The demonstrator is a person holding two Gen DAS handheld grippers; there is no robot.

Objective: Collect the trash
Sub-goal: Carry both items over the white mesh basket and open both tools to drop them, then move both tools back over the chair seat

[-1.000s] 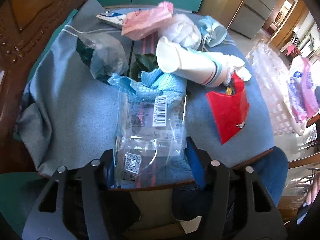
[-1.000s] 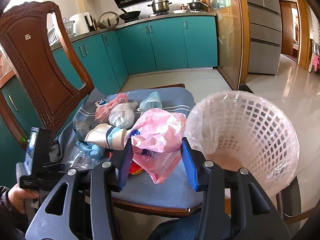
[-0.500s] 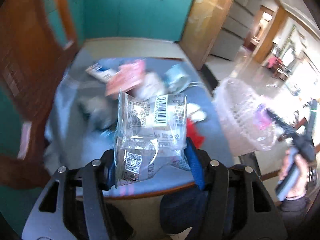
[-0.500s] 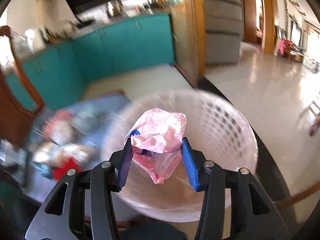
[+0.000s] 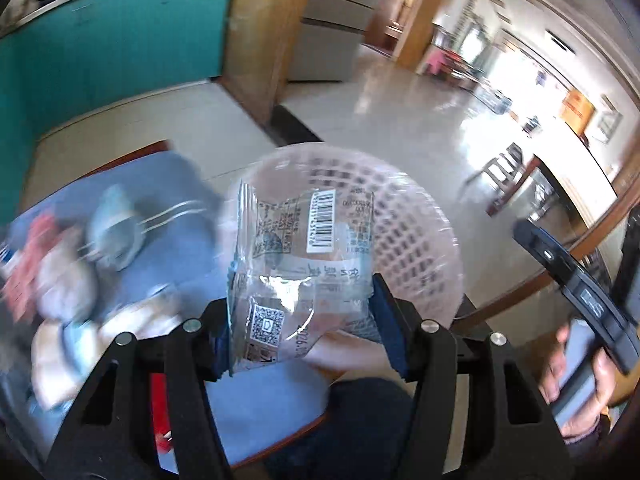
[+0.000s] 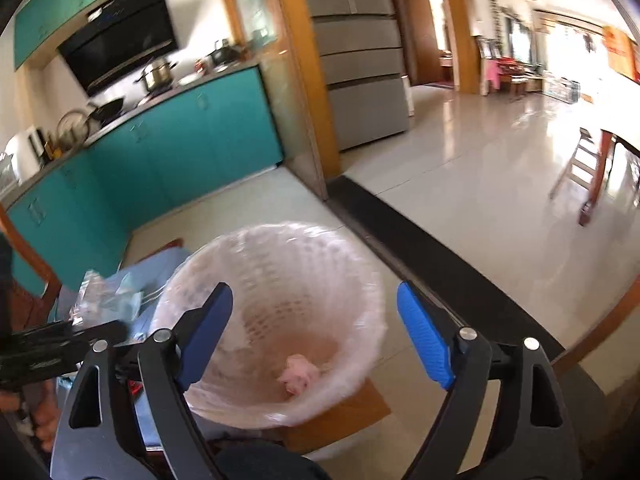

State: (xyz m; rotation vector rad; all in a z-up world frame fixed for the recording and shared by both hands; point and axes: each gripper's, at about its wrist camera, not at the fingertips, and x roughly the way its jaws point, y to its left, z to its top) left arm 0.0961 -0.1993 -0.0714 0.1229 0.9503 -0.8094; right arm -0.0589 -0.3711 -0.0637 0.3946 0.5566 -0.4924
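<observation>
My left gripper point(image 5: 304, 320) is shut on a clear plastic wrapper point(image 5: 296, 264) with a barcode and a QR code, held up in front of the white lattice trash basket point(image 5: 420, 240). My right gripper point(image 6: 312, 332) is open and empty above the same basket point(image 6: 352, 280). A pink plastic bag point(image 6: 298, 372) lies at the basket's bottom. More trash, a pale blue face mask point(image 5: 116, 232), white crumpled bags point(image 5: 68, 284) and a red wrapper point(image 5: 160, 412), lies blurred on the blue cloth point(image 5: 256, 396) at the left.
The basket stands on the floor to the right of the cloth-covered chair seat point(image 6: 160, 264). Teal kitchen cabinets point(image 6: 180, 148) are behind. A black floor strip point(image 6: 440, 264) and shiny tiled floor point(image 6: 480, 152) stretch to the right. The right hand gripper's body point(image 5: 576, 288) shows at the right.
My right gripper opened and the pink bag dropped into the basket. My left gripper lifted the clear wrapper off the cloth and swung right to the basket.
</observation>
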